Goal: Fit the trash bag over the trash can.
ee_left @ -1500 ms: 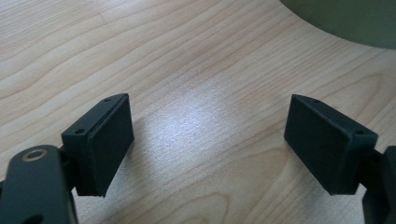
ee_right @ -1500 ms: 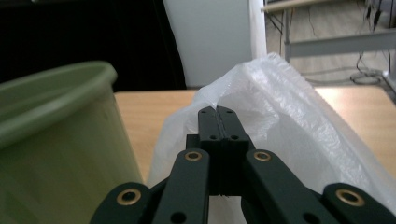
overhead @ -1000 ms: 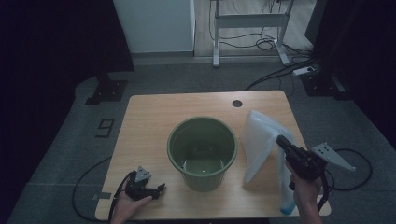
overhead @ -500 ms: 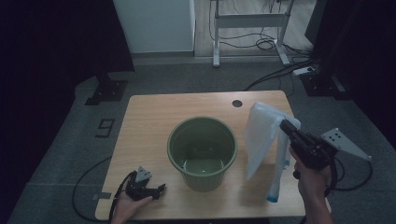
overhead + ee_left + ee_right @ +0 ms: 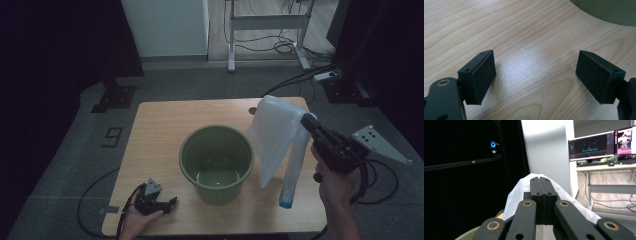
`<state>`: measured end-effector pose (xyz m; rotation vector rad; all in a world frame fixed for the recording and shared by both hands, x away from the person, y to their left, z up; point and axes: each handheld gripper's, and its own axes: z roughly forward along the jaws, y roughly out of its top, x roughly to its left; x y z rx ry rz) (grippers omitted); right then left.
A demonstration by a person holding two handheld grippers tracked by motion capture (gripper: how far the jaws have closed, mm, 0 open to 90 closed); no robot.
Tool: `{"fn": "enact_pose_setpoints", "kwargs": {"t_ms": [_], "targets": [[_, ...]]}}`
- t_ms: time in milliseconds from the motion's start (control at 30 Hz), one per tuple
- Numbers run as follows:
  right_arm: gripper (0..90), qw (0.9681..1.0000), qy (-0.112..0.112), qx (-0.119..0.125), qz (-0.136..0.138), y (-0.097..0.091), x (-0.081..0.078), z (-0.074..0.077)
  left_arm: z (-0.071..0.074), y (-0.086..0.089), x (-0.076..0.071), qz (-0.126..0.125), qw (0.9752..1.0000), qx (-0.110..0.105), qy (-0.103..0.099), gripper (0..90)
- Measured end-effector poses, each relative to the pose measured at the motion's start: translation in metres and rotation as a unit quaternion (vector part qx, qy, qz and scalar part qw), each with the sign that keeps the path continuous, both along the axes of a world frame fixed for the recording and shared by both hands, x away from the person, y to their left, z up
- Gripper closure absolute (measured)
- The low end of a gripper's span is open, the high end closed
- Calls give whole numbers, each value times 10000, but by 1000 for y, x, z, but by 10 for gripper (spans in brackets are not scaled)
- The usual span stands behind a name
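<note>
A green bucket (image 5: 216,162) stands upright in the middle of the wooden table (image 5: 160,130), with what looks like a little liquid at its bottom. My right gripper (image 5: 306,120) is raised to the right of the bucket and is shut on the top of a white plastic bag (image 5: 274,135). The bag hangs down beside the bucket, its long blue-tipped end (image 5: 285,204) reaching near the table. In the right gripper view the jaws (image 5: 540,178) are pressed together over the bag (image 5: 516,195). My left gripper (image 5: 167,202) rests at the front left, open (image 5: 535,75), nothing between its pads, the bucket (image 5: 606,10) just ahead.
A small round hole (image 5: 252,110) sits in the table's far edge. Behind the table are a desk frame (image 5: 270,22) and floor cables (image 5: 295,80). Monitors (image 5: 596,145) glow on a desk in the right gripper view. Dark curtains flank both sides.
My right gripper has risen with the white bag, so the bag hangs higher beside the bucket. The left gripper has stayed put.
</note>
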<state>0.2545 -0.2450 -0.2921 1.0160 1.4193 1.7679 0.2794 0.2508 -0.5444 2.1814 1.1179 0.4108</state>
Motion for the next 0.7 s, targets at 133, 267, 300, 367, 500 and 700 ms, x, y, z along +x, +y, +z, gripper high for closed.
{"fn": "enact_pose_setpoints", "kwargs": {"t_ms": [133, 267, 300, 367, 500, 700], "targets": [[890, 9999, -159, 54, 32, 5, -2, 12, 0, 0, 0, 0, 10000, 0, -4, 158], [891, 9995, -307, 101, 68, 10, -4, 26, 0, 0, 0, 0, 10000, -3, -4, 158], [891, 9993, -340, 100, 74, 11, -5, 29, 0, 0, 0, 0, 10000, -4, -4, 159], [890, 9991, -407, 123, 86, 14, -5, 36, 0, 0, 0, -1, 10000, -6, -4, 158], [891, 9985, -521, 99, 151, 22, -8, 49, 0, 1, 0, -2, 10000, -18, -4, 158], [891, 9974, -654, -19, 290, 39, -13, 62, 0, 2, 1, 3, 10000, -22, -9, 158]]}}
